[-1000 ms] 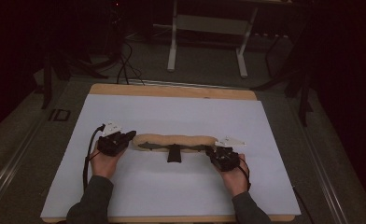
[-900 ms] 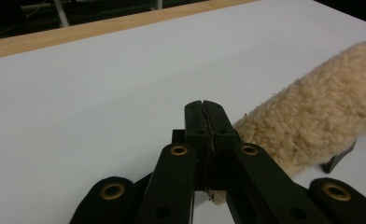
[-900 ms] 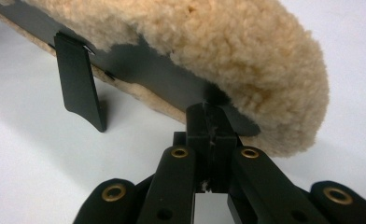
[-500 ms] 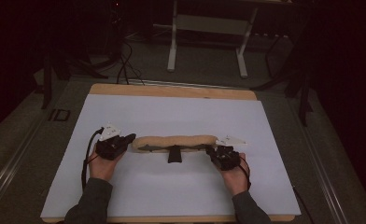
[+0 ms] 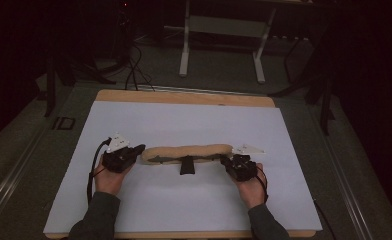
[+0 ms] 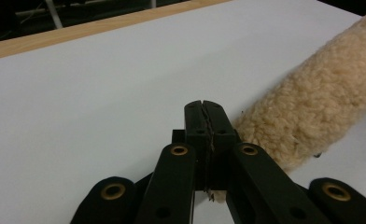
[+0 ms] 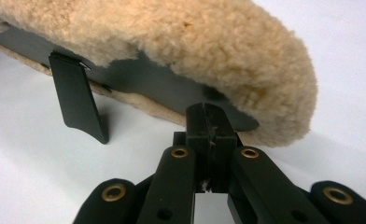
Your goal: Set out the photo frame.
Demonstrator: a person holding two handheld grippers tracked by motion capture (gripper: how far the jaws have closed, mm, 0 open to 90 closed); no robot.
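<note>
The fluffy tan pad point(image 5: 189, 151) is lying in the middle of the white table point(image 5: 184, 120). The left gripper point(image 6: 204, 109) is pressed together beside its end. The right gripper point(image 7: 208, 113) is squeezed tight at its dark edge.

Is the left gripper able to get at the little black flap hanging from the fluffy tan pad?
Probably yes. The left gripper sits shut at the left end of the long fluffy tan pad; the black flap hangs midway along its near side, with bare white table between.
</note>
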